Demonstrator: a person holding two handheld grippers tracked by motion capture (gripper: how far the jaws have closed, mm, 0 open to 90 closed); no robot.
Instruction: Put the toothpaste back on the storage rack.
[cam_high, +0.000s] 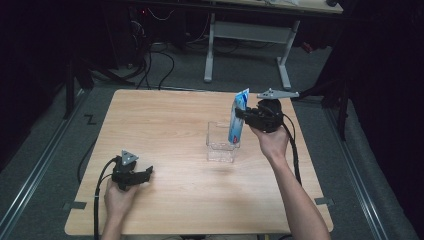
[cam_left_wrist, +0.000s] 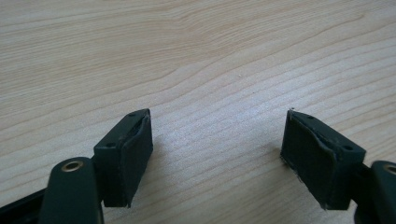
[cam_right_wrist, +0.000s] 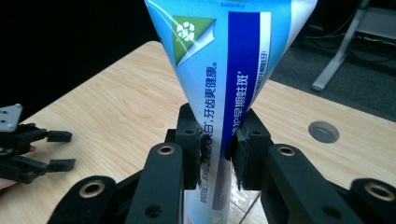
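Nearest the person, the left gripper (cam_high: 145, 174) rests low on the wooden table (cam_high: 165, 125) with its jaws spread wide and nothing between them; in the left gripper view only bare wood grain lies between its pads (cam_left_wrist: 128, 156). Farther out, the right gripper (cam_high: 241, 116) is clamped on a blue and white toothpaste tube (cam_high: 237, 119), held upright with its flat crimped end on top and its lower end reaching down into a clear plastic holder (cam_high: 221, 142) near the middle of the table. In the right gripper view the jaws pinch the tube (cam_right_wrist: 224, 84) where its body narrows, and the soft wall dents inward under the pads (cam_right_wrist: 243, 154). The tube looks light, soft and glossy, so it probably slips or buckles if squeezed hard; the firmer part toward the cap end seems the safer place to hold. The holder looks light, rigid and easily tipped by a sideways nudge.
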